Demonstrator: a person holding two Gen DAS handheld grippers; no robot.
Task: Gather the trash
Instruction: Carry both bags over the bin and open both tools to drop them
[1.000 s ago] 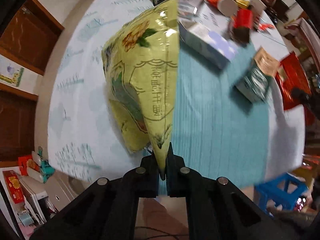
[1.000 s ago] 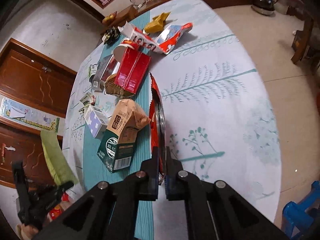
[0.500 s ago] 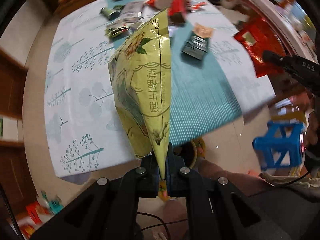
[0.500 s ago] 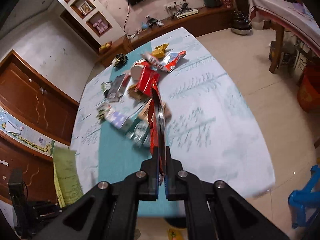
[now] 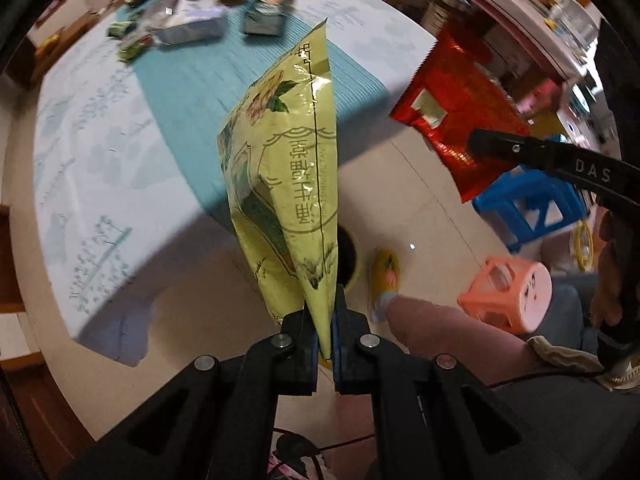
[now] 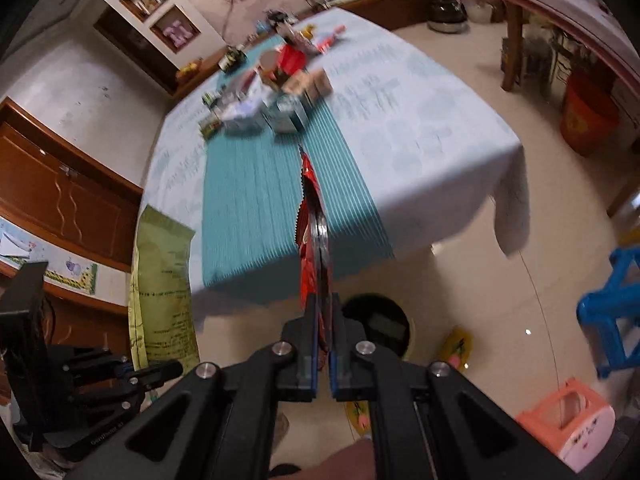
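My left gripper (image 5: pixel 325 322) is shut on the bottom corner of a yellow-green snack bag (image 5: pixel 288 176), which stands up in front of the camera off the table's near edge. The same yellow-green bag (image 6: pixel 162 292) shows at the left of the right wrist view, with the left gripper (image 6: pixel 176 368) under it. My right gripper (image 6: pixel 325 334) is shut on a red foil wrapper (image 6: pixel 314 236), seen edge-on; the red wrapper (image 5: pixel 456 108) and the right gripper (image 5: pixel 476 142) show at the right of the left wrist view. A dark round bin (image 6: pixel 380 326) stands on the floor just beyond both grippers. Several boxes and wrappers (image 6: pixel 272 92) lie at the table's far end.
The table (image 6: pixel 420 132) has a white patterned cloth and a teal runner (image 6: pixel 260 200). On the tiled floor are a blue stool (image 6: pixel 612 320), a pink stool (image 6: pixel 568 424), an orange bucket (image 6: pixel 588 116) and a yellow slipper (image 5: pixel 386 276). The person's leg (image 5: pixel 448 336) is at the lower right.
Both grippers have drawn back from over the table to past its near edge, carrying their bags. The floor bin has come into view below them. The left gripper has rolled.
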